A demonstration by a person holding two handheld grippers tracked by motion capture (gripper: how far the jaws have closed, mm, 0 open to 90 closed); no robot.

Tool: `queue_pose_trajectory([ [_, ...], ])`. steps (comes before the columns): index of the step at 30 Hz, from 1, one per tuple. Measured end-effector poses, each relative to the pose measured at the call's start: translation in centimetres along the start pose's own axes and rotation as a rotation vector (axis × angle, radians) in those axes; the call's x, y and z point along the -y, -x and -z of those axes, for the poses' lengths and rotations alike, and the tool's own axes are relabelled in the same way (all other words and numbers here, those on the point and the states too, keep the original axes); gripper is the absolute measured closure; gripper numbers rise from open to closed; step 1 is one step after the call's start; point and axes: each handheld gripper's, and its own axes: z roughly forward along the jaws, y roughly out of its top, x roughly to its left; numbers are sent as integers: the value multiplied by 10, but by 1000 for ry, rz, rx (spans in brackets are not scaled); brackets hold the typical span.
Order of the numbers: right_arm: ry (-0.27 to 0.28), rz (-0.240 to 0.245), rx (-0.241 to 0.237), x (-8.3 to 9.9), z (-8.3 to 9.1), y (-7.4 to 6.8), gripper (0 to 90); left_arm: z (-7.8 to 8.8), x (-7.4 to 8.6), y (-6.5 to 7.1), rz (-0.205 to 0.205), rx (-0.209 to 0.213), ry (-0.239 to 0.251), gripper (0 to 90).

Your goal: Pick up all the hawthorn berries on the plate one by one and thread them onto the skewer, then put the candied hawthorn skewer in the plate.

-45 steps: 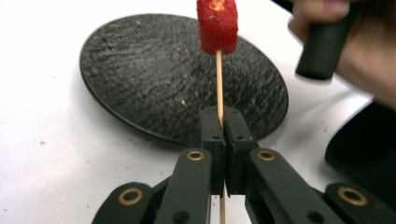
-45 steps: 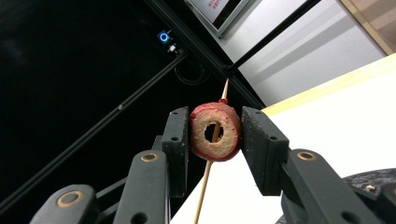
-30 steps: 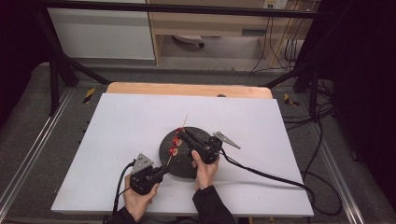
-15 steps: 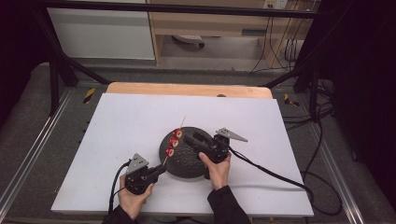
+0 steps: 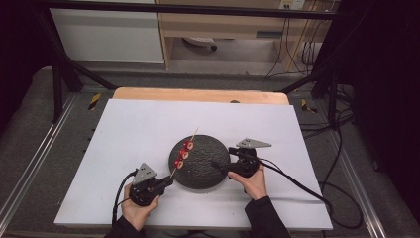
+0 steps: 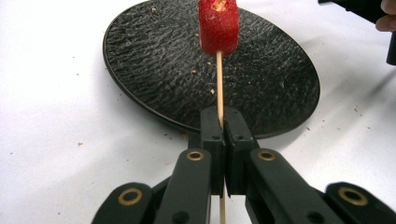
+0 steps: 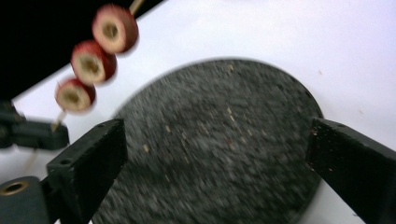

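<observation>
the left gripper (image 6: 219,128) clamps a wooden skewer (image 6: 218,84) bearing three red fruit slices (image 5: 183,153) above the black plate (image 5: 208,168); the right gripper (image 7: 215,154), jaws just widened, holds nothing.

The skewer (image 6: 219,84) runs past the top edge; the plate (image 7: 224,140) is motion-blurred.
</observation>
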Motion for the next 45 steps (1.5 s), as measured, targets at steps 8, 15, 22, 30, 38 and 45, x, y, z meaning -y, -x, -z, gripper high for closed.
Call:
queue_pose_trajectory([
  [8,-119,85,58,15,17,16,5,1,-5,-5,-3,16,-34,883],
  [15,-144,104,86,31,36,31,5,4,-12,-9,-17,18,-53,883],
  [22,-147,106,71,42,55,43,5,-1,-24,-10,-35,15,-92,883],
  [30,-158,103,91,52,68,49,7,-12,-40,-11,-54,16,-146,883],
  [38,-148,95,104,60,76,54,9,-27,-52,-9,-81,11,-218,883],
  [45,-149,96,112,63,80,55,10,-43,-52,-3,-88,8,-289,882],
])
